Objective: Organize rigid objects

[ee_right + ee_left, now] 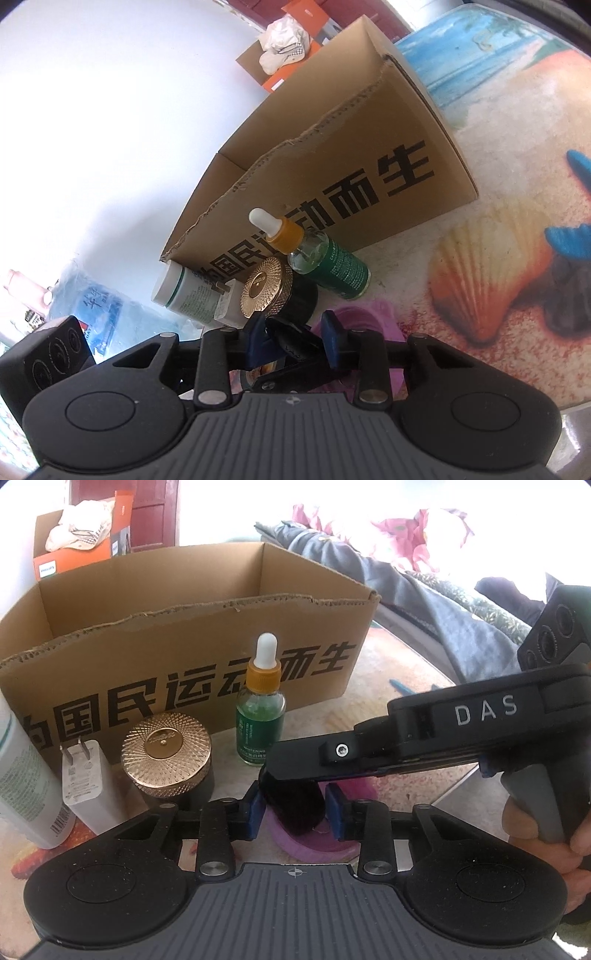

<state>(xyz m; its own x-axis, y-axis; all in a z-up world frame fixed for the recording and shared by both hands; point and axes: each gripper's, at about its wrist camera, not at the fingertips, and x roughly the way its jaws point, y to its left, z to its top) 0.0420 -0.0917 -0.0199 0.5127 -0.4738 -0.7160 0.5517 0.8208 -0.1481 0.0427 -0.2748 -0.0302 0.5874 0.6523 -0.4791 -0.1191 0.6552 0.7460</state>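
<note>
Clearly you hold both grippers, left gripper point(295, 808) and right gripper point(293, 341), narrowed around a black cylinder point(295, 812) before the cardboard box point(207, 627) (its contact is unclear).

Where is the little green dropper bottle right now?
The green dropper bottle stands upright on the table just in front of the cardboard box, to the right of the gold-lidded jar in the left wrist view.
</note>
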